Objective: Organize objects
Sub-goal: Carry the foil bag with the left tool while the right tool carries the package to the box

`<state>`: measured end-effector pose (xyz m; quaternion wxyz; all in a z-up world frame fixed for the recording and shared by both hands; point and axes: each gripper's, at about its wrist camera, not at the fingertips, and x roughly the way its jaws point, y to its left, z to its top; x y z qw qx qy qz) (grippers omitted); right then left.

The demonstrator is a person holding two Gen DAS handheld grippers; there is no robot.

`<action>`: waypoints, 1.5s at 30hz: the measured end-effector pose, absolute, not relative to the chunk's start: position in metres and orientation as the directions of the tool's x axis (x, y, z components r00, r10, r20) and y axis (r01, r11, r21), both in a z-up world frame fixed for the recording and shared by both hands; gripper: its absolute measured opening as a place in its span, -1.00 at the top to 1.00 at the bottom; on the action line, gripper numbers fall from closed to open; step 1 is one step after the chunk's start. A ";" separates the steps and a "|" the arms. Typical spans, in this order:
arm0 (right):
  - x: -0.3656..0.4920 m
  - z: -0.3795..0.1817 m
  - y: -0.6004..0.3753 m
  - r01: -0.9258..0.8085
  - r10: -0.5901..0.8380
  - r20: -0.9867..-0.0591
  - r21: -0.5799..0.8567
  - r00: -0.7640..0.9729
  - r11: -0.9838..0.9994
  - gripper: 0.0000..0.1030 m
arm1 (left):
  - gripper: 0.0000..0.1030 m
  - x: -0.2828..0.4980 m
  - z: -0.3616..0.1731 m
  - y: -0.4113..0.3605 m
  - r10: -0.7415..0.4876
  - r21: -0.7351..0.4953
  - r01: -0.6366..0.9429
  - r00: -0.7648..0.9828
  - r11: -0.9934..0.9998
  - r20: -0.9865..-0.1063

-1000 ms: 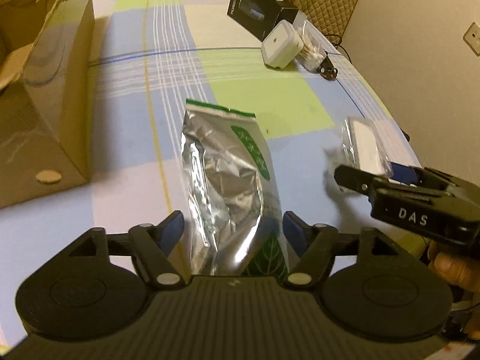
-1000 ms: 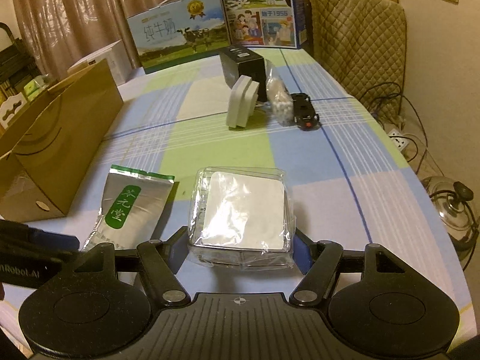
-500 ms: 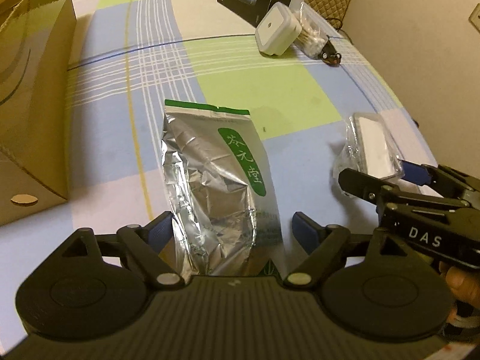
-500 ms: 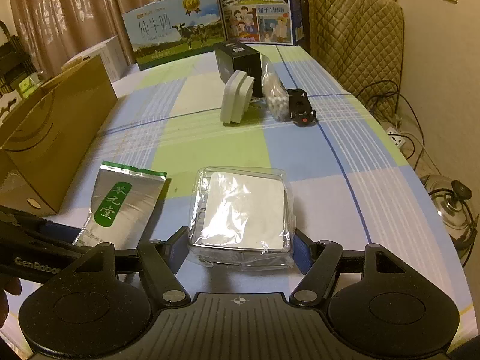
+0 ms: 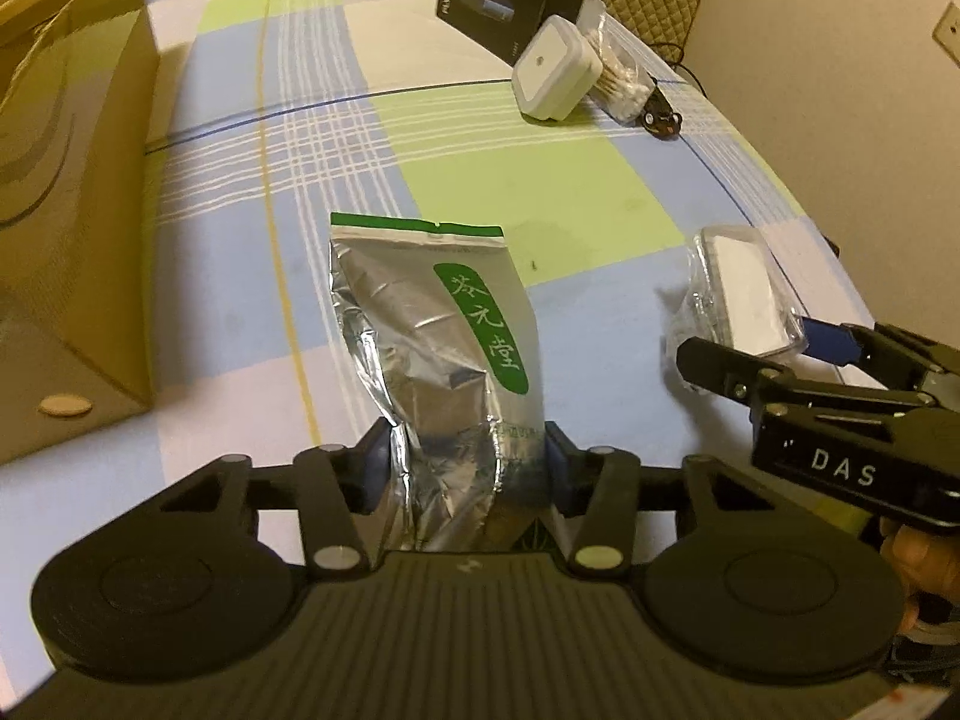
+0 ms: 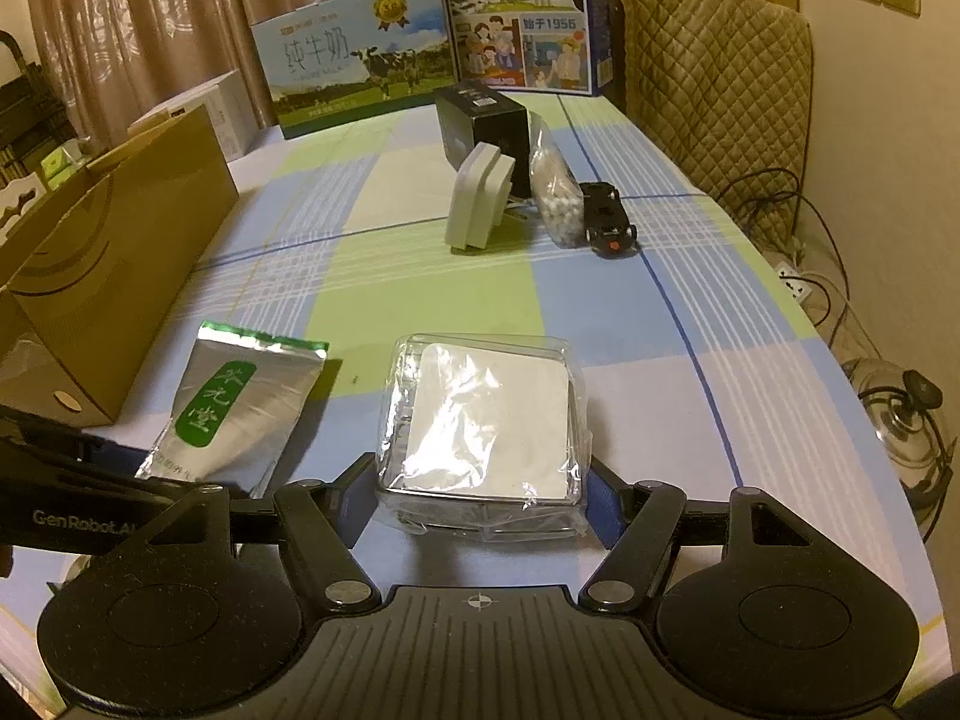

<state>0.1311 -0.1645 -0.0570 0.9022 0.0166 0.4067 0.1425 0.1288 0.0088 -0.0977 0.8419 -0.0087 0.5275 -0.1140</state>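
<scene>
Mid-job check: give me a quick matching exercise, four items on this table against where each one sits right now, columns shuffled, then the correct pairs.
Items:
1. silver tea pouch
2. plastic-wrapped white box
3. black toy car
4. brown paper bag

Places:
A. far end, beside the bag of cotton swabs
B. between the fingers of the right tool
C. standing at the table's left edge
D. pinched by the left tool

Pairs: 1-D, 2-B, 3-A, 4-C

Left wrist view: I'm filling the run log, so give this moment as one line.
left tongs: shut on pouch | right tongs: around packet, contact unclear | bag: left
</scene>
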 end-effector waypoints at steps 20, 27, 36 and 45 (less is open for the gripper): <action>0.080 -0.019 -0.152 -0.285 0.289 -0.708 0.129 0.645 0.950 -0.29 | 0.16 0.067 -0.033 0.021 -0.219 -0.176 0.131 0.533 0.976 -0.817; 0.067 -0.008 -0.149 -0.290 0.286 -0.706 0.118 0.648 0.950 -0.29 | 0.16 0.051 -0.022 0.025 -0.216 -0.172 0.132 0.558 0.976 -0.801; 0.062 0.002 -0.137 -0.318 0.301 -0.695 0.109 0.653 0.942 -0.29 | 0.16 0.038 -0.009 0.031 -0.216 -0.171 0.132 0.585 0.976 -0.782; 0.059 0.007 -0.129 -0.337 0.315 -0.689 0.108 0.653 0.935 -0.29 | 0.16 0.031 -0.001 0.033 -0.218 -0.174 0.132 0.600 0.976 -0.770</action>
